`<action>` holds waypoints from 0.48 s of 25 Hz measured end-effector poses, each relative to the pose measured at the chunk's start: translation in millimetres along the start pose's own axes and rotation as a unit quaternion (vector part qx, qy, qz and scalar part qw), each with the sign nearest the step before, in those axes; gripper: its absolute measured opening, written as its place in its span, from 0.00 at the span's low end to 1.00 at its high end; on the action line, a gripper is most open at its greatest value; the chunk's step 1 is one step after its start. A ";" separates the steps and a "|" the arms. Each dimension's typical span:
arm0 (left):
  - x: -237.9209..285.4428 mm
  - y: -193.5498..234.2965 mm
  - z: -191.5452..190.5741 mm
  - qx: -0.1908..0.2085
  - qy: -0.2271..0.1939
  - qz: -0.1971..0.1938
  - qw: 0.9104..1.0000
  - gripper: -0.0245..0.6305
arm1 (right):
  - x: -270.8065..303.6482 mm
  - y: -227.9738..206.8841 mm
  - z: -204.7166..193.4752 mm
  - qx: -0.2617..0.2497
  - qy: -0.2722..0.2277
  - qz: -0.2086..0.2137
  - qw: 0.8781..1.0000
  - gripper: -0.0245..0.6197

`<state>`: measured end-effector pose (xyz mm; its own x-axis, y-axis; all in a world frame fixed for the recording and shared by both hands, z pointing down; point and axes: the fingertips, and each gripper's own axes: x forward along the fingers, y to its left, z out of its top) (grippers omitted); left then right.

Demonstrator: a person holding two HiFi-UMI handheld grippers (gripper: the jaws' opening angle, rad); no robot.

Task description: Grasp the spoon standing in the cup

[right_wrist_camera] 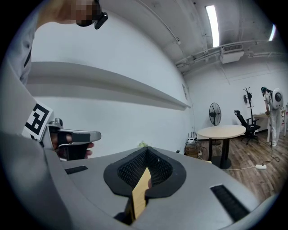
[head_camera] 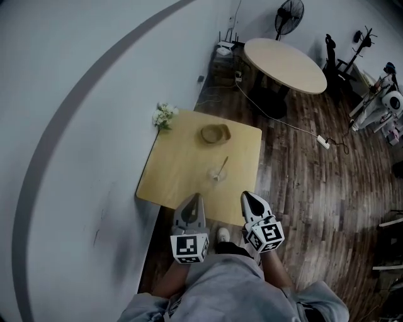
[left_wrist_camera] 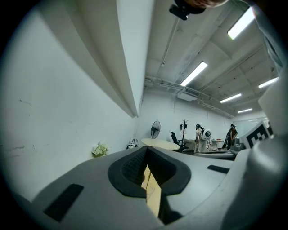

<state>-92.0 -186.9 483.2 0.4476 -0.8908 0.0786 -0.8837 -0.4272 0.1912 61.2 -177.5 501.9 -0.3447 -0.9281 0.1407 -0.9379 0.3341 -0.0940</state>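
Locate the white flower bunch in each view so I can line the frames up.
Head view: flower bunch at the far left corner of the wooden table, against the wall.
Left gripper view: flower bunch left of centre, by the wall.
Right gripper view: flower bunch just below centre, only its top showing.
Shared landmark: the standing fan, near the round table in all three.
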 end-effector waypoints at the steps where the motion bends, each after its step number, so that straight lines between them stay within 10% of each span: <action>1: 4.1 0.6 -2.0 0.001 0.003 0.004 1.000 0.04 | 4.7 -2.7 -5.2 0.004 0.005 0.005 1.000 0.04; 12: 69.0 12.1 4.4 0.023 0.012 0.073 0.997 0.04 | 84.7 -58.3 -56.0 -0.024 0.070 0.080 0.994 0.13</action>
<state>-72.4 -254.2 486.6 0.3160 -0.9403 0.1264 -0.9450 -0.3000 0.1304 84.3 -266.4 574.4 -0.4890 -0.8315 0.2635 -0.8701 0.4865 -0.0795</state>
